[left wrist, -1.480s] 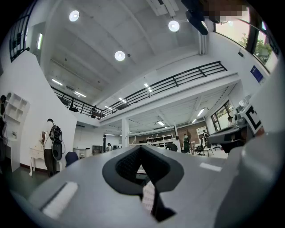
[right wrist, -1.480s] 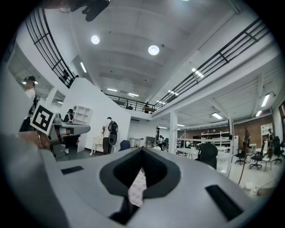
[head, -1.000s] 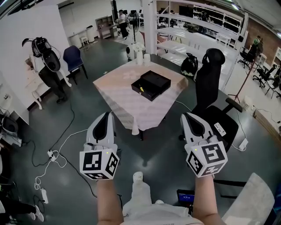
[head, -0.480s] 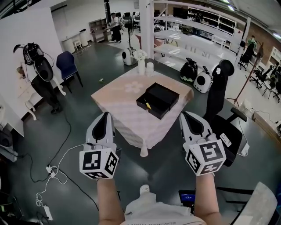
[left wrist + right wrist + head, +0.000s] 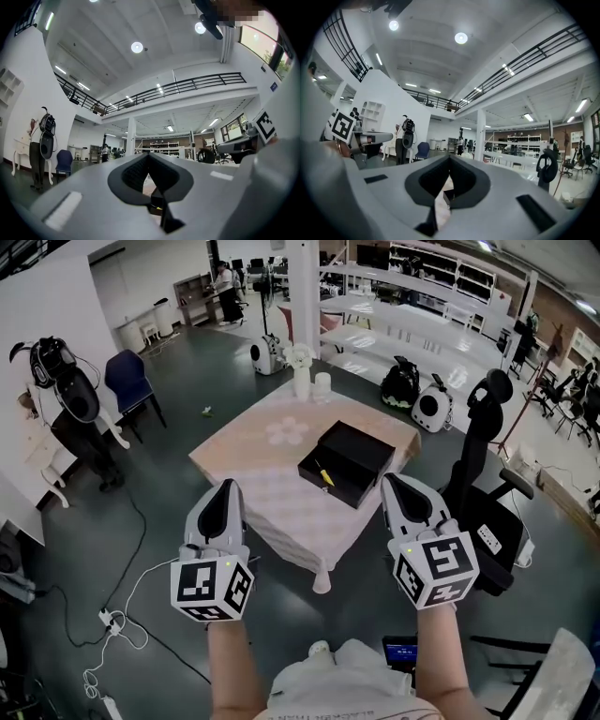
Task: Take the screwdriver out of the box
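Head view puts both tools nearest, held level over the floor and well apart from the bench (image 5: 253, 460). The left hand-held gripper (image 5: 225, 487) has its jaws pressed together on nothing. The right hand-held gripper (image 5: 395, 481) is likewise closed and empty. Each gripper's own view shows the same meeting pads.

Beyond them stands the bench under a pale patterned cloth, with the open black box (image 5: 361, 448) toward its right side. The screwdriver (image 5: 323, 473) lies in the nearer, lower half of the box, toward that half's left end.

It is probably light and rigid, with a hard, smooth handle that could slip or roll. A firm pinch across the middle of the handle looks the safest hold. The jaws must first open and come down from above, clear of the box wall. The shaft is likely too thin to grip well. From here it shows only as a short yellow sliver, angled across the dark interior; its tip cannot be made out.

Farther back on the bench stand a vase of white flowers (image 5: 300, 371) and a white cup (image 5: 322, 383).
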Motion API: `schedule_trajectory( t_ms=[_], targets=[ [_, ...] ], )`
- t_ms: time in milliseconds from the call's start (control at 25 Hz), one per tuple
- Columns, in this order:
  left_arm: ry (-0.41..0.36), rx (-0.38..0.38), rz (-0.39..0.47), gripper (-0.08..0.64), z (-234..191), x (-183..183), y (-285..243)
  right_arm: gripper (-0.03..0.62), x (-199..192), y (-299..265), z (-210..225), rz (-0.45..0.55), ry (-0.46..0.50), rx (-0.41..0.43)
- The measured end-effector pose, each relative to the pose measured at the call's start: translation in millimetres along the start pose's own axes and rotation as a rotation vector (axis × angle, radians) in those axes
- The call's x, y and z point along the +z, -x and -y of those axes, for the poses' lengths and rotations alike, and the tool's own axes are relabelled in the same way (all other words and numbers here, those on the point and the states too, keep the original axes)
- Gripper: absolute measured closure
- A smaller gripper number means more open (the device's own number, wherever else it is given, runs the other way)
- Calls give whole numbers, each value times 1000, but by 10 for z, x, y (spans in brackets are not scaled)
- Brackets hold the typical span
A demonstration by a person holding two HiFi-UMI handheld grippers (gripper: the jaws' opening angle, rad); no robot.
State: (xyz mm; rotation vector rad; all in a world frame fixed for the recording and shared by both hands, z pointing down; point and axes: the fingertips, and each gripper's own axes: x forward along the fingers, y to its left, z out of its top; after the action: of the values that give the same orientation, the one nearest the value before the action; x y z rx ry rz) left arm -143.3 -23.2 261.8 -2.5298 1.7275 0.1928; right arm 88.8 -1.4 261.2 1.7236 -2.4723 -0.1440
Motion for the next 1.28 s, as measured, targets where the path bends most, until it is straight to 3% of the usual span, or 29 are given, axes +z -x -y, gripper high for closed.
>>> schedule_trajectory(
  t_ms=[440,920,1200,1240,1280],
  targets=[
    [18,-3,-12,551,-305,-258,-598,588,-110,-681,238,-12,16,1],
    [0,9,-18,551,-597,-434,-1721,588,-185,-1819,765,-8,18,33],
    [-17,3,-46,551,-633,-613,-2334,586,-283,-2437,1022,-13,-6,105],
    [-16,4,-50,551,-637,-635,-2395,581,-307,-2505,1037,-17,-13,120],
    [-18,5,-53,551,-635,-652,-2448,522,-333,-2567,1049,-25,-20,136]
  ],
)
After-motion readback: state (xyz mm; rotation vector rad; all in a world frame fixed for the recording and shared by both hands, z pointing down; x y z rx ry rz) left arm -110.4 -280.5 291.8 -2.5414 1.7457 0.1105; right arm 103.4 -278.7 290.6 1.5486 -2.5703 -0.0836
